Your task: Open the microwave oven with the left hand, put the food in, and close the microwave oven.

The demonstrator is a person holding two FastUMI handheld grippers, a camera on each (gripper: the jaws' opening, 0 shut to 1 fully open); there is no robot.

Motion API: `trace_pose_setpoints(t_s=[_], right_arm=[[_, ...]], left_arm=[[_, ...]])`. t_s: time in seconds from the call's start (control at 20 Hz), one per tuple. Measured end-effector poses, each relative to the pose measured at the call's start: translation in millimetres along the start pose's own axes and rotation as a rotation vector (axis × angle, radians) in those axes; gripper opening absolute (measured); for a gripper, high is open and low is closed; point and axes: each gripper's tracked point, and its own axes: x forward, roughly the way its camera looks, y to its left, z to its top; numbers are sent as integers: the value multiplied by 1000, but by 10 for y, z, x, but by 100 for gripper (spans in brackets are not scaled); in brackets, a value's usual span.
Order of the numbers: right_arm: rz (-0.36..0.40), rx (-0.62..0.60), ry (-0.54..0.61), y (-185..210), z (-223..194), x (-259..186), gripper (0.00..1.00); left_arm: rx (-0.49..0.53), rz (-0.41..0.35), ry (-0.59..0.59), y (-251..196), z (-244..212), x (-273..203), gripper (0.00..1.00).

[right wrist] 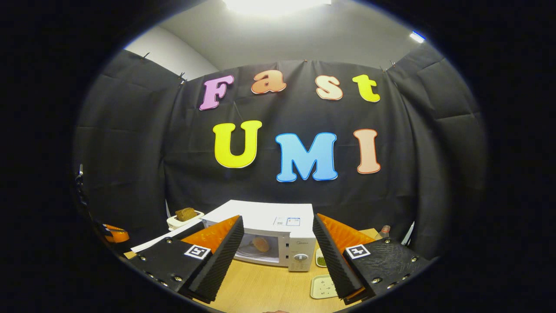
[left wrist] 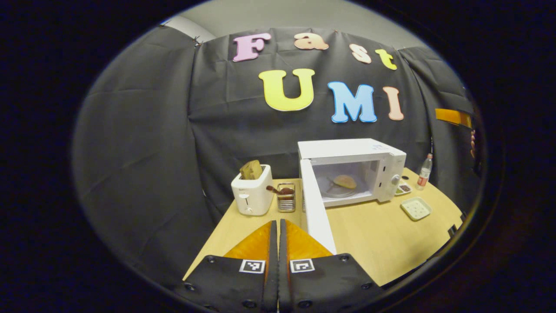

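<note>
Two steps look done: the microwave oven (left wrist: 352,171) stands with its door (left wrist: 319,208) swung wide, and the food (left wrist: 345,181) lies inside on the round glass plate (left wrist: 336,191). My guess is that only the closing is left. For that, the left gripper (left wrist: 278,243) would have to get behind the white door, which sticks out toward it just beside its right finger, and push it round until it meets the front of the oven (a slow push, so the oven does not slide on the table (left wrist: 382,243)).

The left gripper's fingers are pressed together with nothing between them. The right gripper (right wrist: 276,256) has its fingers spread wide and carries nothing; it hangs in front of the oven.

The food is a flat, tan, roundish piece, a bit like a small pancake. It sits in the middle of the oven, toward the back, and touches nothing but the plate.
</note>
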Motion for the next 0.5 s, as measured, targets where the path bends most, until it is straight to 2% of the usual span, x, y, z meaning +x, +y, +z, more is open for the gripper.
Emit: trace_pose_setpoints(t_s=[0.2, 0.3, 0.5], right_arm=[[13, 1, -2, -2, -5, -1, 97], [10, 5, 6, -22, -26, 2, 97], [-7, 28, 14, -119, -47, 18, 97]], left_arm=[[6, -24, 47, -124, -214, 27, 7], [-20, -62, 53, -261, -228, 30, 7], [4, -135, 67, -623, -237, 24, 8]])
